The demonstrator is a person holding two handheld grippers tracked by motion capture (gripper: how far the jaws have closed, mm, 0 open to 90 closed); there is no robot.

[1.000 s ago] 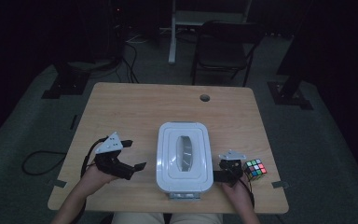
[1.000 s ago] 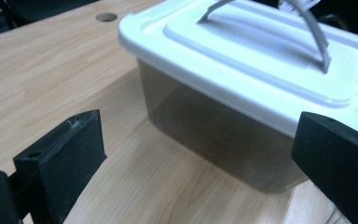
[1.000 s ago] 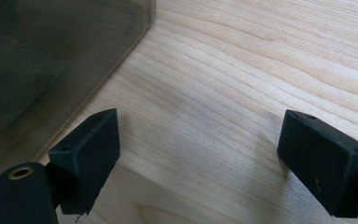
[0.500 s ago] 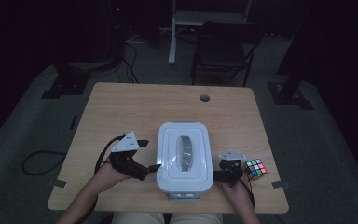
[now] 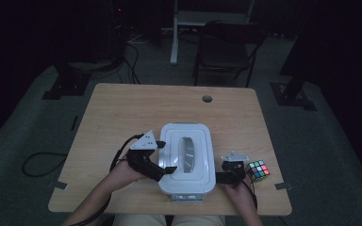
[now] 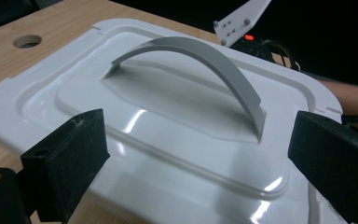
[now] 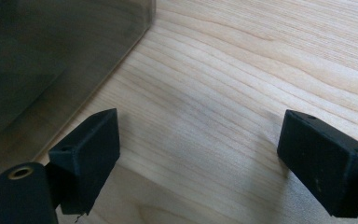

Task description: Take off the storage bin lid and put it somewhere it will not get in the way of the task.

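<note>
Work in hand: the left tool (image 5: 167, 170) is going for the white lid (image 5: 187, 157) of a storage box (image 5: 186, 187) that sits low in the middle of the high view, on the table (image 5: 122, 113).
Change: a second ago the left tool lay well left of the box; half a second ago it was just beside the lid's left edge; now its jaws reach in over that edge. The right tool (image 5: 220, 178) has kept its place at the box's right side.
Meaning: by my reading the approach is nearly over and the arched grey handle (image 6: 200, 53) is the likely target, not yet touched.
Left tool: jaws spread wide, low in the left gripper view, with the lid and handle between and beyond them, nothing pinched.
Right tool (image 7: 196, 163): jaws spread over bare wood, holding nothing; the box's dark wall (image 7: 51, 60) fills the upper left of its view.
Bystander: a colour cube (image 5: 258, 170) just right of the right tool.
Hard to tell: the box's contents are hidden under the lid; whether latches hold it I cannot say; the dim high view blurs the jaw tips.
</note>
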